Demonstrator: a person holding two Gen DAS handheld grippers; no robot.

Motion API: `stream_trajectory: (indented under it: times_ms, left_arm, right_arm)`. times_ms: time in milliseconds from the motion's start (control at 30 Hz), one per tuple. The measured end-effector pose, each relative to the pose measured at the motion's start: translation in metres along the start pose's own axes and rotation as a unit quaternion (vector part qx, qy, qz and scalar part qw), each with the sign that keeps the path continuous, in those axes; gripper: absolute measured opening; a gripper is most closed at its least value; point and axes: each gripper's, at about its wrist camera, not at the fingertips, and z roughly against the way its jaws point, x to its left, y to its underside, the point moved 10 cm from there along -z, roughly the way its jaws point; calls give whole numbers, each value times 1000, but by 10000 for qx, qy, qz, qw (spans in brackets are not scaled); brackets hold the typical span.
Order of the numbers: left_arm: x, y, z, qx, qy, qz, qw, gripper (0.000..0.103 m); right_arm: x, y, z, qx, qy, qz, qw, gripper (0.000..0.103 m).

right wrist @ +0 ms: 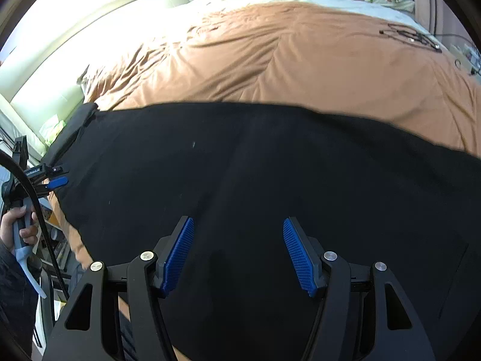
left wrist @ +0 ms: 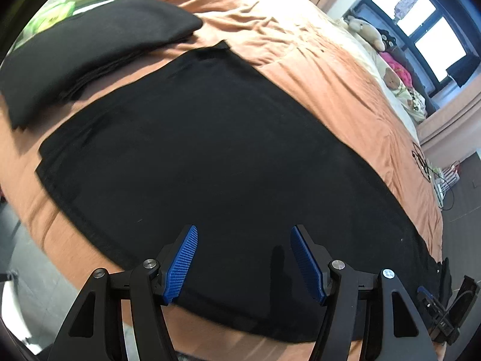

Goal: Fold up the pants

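1. Black pants [left wrist: 210, 156] lie spread flat on the bed, right under and ahead of both tongs.
2. Left tongs [left wrist: 243, 258] hover over the near part of the pants, blue pads [left wrist: 180, 267] well apart, nothing between them, not gripping.
3. Right tongs [right wrist: 237, 252] also hover over the black cloth, blue pads [right wrist: 177, 255] well apart, nothing held.
4. Orange bedcover [left wrist: 315, 69] stretches beyond the pants ahead of both tongs, wrinkled.
5. Stack of folded black garments [left wrist: 90, 51] sits ahead and to the left of the left tongs, just past the far edge of the pants, on the bedcover.
6. One corner of the pants pokes out towards the stack's right end; touching or not, cannot tell.
7. In the right wrist view the left tongs show at the far left, at the left edge of the pants, held by a hand [right wrist: 21, 231] on a grey handle.
8. In the left wrist view part of the right tongs shows at lower right, near the pants' right end.
9. Stuffed toys [left wrist: 366, 30] and pink fabric [left wrist: 396, 69] lie at the far side of the bed, well ahead and right of the left tongs, under a window [left wrist: 421, 21].
10. Dark cable [right wrist: 415, 37] lies on the bedcover far ahead and right of the right tongs.
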Motion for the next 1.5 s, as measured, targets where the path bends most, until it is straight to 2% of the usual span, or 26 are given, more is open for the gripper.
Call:
stream_trajectory:
  times_ms: [167, 233, 333, 467, 633, 800, 967, 1133, 1367, 1400, 1467, 1500]
  left_arm:
    - [10, 7, 11, -86, -7, -49, 10000, 67]
    - [15, 8, 15, -109, -13, -42, 9999, 67]
    - [29, 9, 22, -176, -54, 76, 9998, 65]
    - [55, 8, 32, -287, -267, 289, 9988, 65]
    - [78, 10, 42, -359, -163, 529, 9978, 65]
    - [91, 6, 53, -515, 158, 793, 9954, 65]
    - [99, 0, 60, -656, 470, 977, 9919, 65]
    - [104, -7, 55, -639, 740, 1147, 9886, 65]
    - [110, -20, 42, -648, 1007, 1343, 9837, 65]
    - [111, -23, 42, -669, 1006, 1346, 9835, 64]
    - [116, -30, 40, -715, 911, 1395, 9834, 45]
    - [119, -32, 38, -704, 865, 1437, 9833, 39]
  right_arm:
    - [17, 15, -2, 94, -68, 144, 9998, 60]
    - [22, 19, -1, -4, -36, 190, 9998, 60]
    - [29, 26, 2, -142, -145, 208, 9996, 60]
    - [36, 48, -4, -10, 16, 466, 9989, 60]
    - [41, 59, 1, 29, 79, 625, 9980, 60]
    - [41, 55, 10, 27, -19, 378, 9993, 60]
    - [46, 50, 23, -152, -7, 297, 9994, 60]
    - [53, 43, 31, -298, -7, 278, 9992, 60]
    - [49, 52, 25, -199, 81, 171, 9996, 60]
    - [47, 52, 24, -183, 97, 146, 9997, 60]
    - [45, 52, 23, -156, 137, 104, 9997, 60]
    - [44, 52, 23, -146, 162, 92, 9997, 59]
